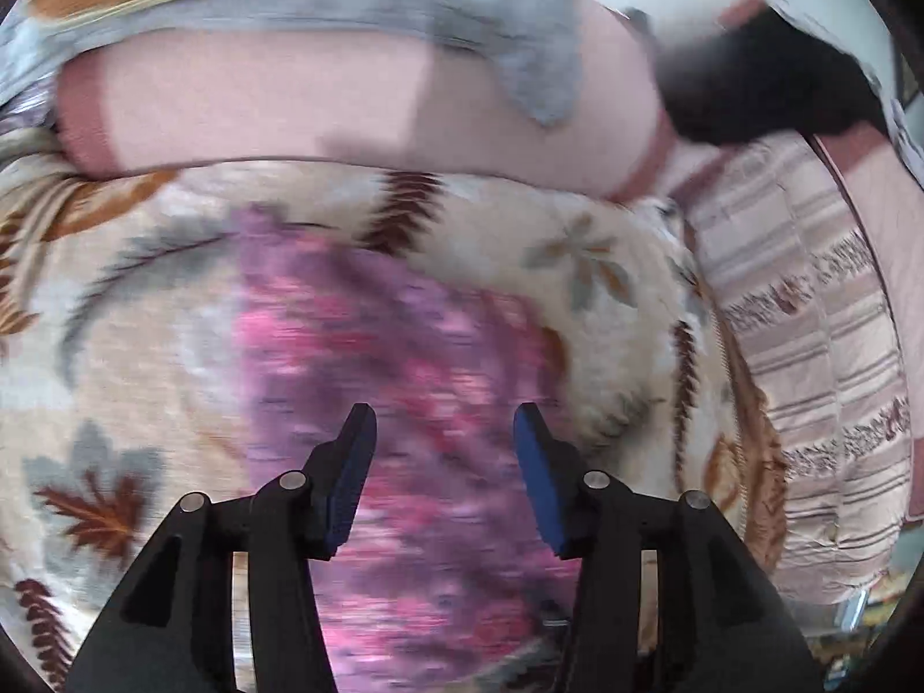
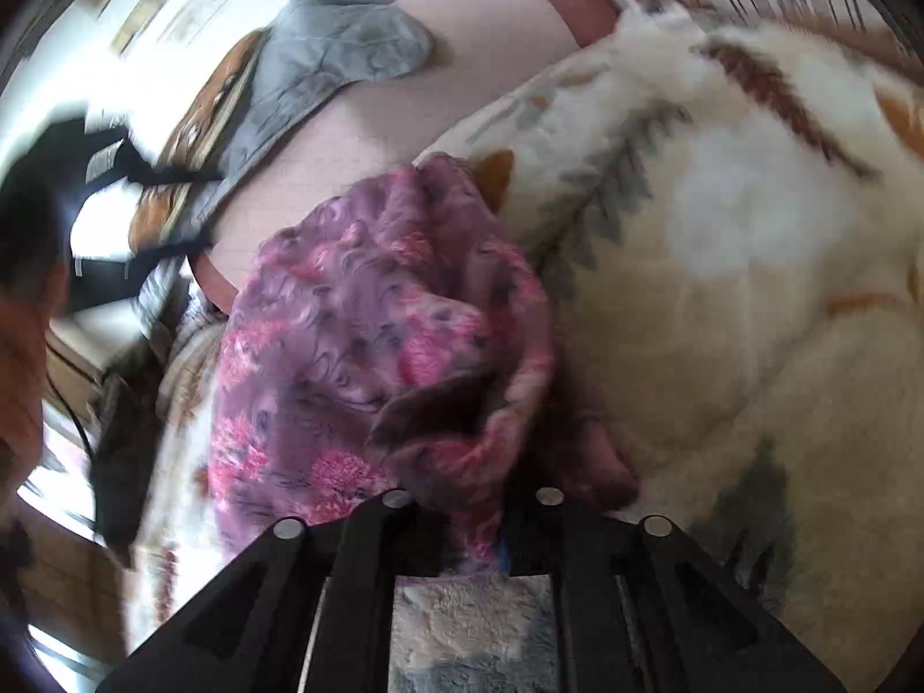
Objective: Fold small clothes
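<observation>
A small purple and pink flowered garment [image 1: 392, 358] lies on a cream leaf-patterned fleece blanket [image 1: 138, 346]. My left gripper [image 1: 444, 433] is open and empty, hovering just above the garment; this view is blurred by motion. In the right wrist view the same garment [image 2: 375, 346] is bunched and lifted, and my right gripper [image 2: 473, 525] is shut on its edge, fingertips hidden by the cloth. The other gripper shows as a dark blur at the top right of the left wrist view [image 1: 751, 86].
A pink pillow with a darker band [image 1: 323, 110] lies behind the garment, with a grey cloth [image 1: 520, 58] draped over it. A striped pink bedsheet [image 1: 808, 346] runs along the right. The blanket [image 2: 722, 289] fills the right side of the right wrist view.
</observation>
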Motion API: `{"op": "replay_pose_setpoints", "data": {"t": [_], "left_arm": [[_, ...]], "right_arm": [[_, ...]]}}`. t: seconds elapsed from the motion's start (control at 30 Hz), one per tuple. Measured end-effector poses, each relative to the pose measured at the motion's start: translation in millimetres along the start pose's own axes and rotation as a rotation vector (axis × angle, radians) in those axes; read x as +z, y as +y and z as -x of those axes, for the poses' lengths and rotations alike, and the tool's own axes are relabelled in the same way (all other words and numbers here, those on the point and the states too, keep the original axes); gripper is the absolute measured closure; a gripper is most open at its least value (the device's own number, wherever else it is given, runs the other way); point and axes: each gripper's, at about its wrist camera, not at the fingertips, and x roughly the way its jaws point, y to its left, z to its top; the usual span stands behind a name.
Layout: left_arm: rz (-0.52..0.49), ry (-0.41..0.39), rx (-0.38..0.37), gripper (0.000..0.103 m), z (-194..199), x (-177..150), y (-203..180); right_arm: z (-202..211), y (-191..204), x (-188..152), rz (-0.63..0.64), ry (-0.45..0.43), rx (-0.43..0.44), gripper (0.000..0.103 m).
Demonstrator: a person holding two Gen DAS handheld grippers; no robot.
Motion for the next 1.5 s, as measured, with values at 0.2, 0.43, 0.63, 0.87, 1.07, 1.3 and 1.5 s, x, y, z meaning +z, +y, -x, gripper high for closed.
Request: {"op": "replay_pose_setpoints", "data": {"t": [0.2,0.43,0.63,0.87,1.07,1.3,1.5], "left_arm": [[0.079,0.055,0.001,0.055,-14.3,-27.3,57.4],[0.057,0.07,0.01,0.055,-29.8,-50.6,58.8],[0.001,0.006,0.091,0.055,-33.9,-50.1,49.2],[-0.019,0.008,0.143,0.054,-42.7,-60.7,43.8],[-0.069,0.003,0.175,0.054,-37.1,-68.8,32.7],[-0.098,0.002,0.2,0.054,-28.0,-83.2,24.9],[-0.101,0.03,0.206,0.054,-21.8,-95.4,25.3]], "right_arm": [[29.8,6.7,59.6,-0.025,-0.168,0.036,0.061],[-76.2,36.9,111.5,0.05,0.099,0.016,0.048],[-74.5,54.2,119.5,0.176,0.012,0.014,0.099],[-82.7,28.4,106.9,0.148,0.068,-0.075,0.09],[-53.5,26.2,82.8,0.212,0.101,0.011,0.066],[-34.2,34.0,73.5,0.311,0.086,0.031,0.095],[-34.9,29.7,68.4,0.281,0.112,-0.03,0.087]]}}
